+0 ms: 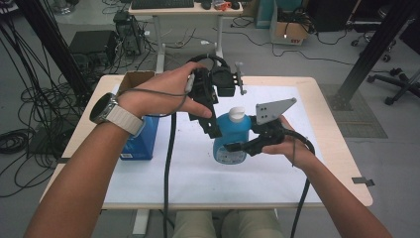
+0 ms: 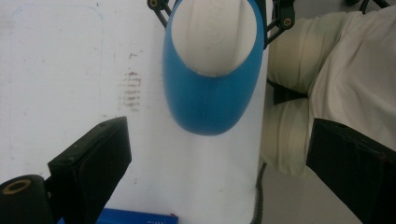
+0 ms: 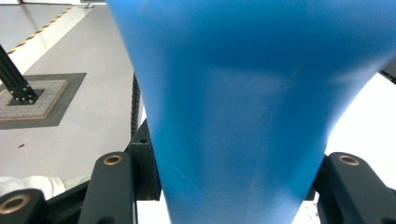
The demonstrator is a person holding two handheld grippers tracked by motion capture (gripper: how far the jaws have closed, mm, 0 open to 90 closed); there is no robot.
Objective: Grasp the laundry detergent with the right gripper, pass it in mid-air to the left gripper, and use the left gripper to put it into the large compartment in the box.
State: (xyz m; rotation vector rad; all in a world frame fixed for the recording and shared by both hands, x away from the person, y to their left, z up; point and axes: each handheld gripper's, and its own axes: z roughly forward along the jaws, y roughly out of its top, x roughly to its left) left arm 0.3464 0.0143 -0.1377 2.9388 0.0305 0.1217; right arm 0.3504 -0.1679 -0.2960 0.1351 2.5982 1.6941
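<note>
The right gripper [image 1: 236, 147] clamps its jaws on the body of the blue bottle [image 1: 231, 139], which stands upright mid-table on the white mat [image 1: 198, 173]. Its hand reaches in level from the right. The left gripper [image 1: 210, 121] hangs above the bottle's white cap [image 1: 237, 114], jaws spread wide and empty, wrist bent downward. A blue box [image 1: 141, 141] sits just left.
</note>
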